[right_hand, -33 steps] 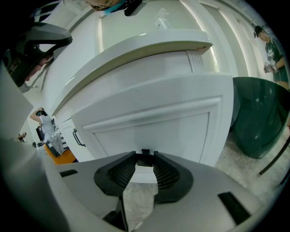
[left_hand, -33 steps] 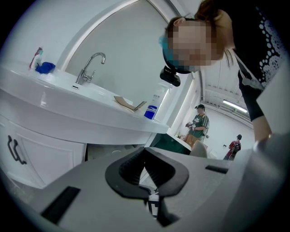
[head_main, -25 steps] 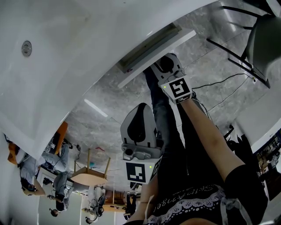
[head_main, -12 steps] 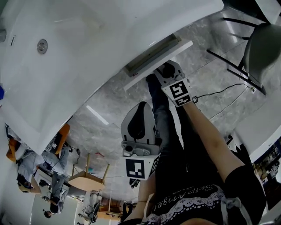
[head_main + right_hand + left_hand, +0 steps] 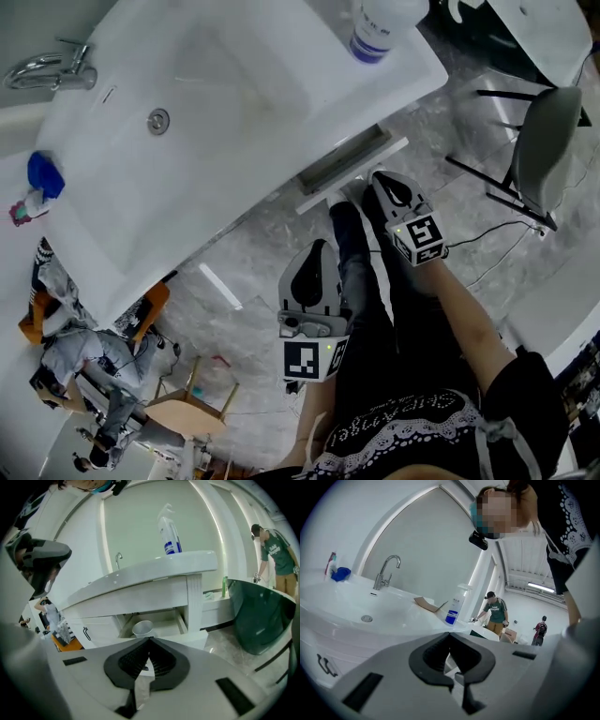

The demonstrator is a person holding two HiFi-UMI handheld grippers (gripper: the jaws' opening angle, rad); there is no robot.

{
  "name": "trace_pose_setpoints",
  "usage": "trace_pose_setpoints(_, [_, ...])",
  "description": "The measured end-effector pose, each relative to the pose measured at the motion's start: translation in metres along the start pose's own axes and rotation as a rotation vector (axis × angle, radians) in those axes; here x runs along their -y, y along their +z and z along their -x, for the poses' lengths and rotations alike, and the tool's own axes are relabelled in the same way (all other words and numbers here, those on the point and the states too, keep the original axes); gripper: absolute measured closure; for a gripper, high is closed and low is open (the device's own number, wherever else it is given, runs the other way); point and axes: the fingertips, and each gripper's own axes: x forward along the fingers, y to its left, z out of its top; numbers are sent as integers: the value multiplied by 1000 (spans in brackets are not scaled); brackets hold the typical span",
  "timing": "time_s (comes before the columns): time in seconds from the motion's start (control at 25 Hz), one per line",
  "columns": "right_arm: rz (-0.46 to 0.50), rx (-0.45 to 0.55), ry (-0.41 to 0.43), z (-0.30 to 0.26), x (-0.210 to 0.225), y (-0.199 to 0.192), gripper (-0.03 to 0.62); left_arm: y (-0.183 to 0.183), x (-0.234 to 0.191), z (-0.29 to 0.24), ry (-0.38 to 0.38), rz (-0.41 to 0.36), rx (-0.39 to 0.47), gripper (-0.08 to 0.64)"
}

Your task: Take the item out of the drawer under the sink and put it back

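Since a second ago the head view has swung up over the basin: the whole white sink [image 5: 220, 112] now shows with its faucet [image 5: 52, 73], its drain [image 5: 158, 120] and a spray bottle [image 5: 380, 28] at its far corner, where before only the drain and the front edge were in sight. The right hand-held gripper [image 5: 380, 187], which then sat against the front of the open drawer [image 5: 349, 164] with its jaws wide, now lies just short of that front, and its jaws have just closed; in the right gripper view they meet tip to tip with nothing between them. The item, a white cup [image 5: 143, 628], stands inside the open drawer under the sink, apart from both grippers. The left hand-held gripper [image 5: 317, 253] keeps its place beside the right one and nearer the person's body, its jaws likewise together and empty. The right forearm [image 5: 464, 314] reaches out straight, its gripper aimed at the drawer and tipped downward; the left gripper points toward the sink more nearly level, and its marker cube [image 5: 309, 361] faces up at the camera.
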Motion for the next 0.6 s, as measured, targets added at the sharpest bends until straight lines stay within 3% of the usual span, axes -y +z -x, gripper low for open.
trace_pose_setpoints(0.16, [16,28,8,28,-4,31,575,19,6,7,-8,-42,16,557])
trace_pose_setpoints(0.32, [11,60,25,55,-17,66,575,39,9,19,8,-35,36,557])
trace_pose_setpoints(0.6, [-14,183,61,93,-34,139,574,73,22,40,5,-70,62,557])
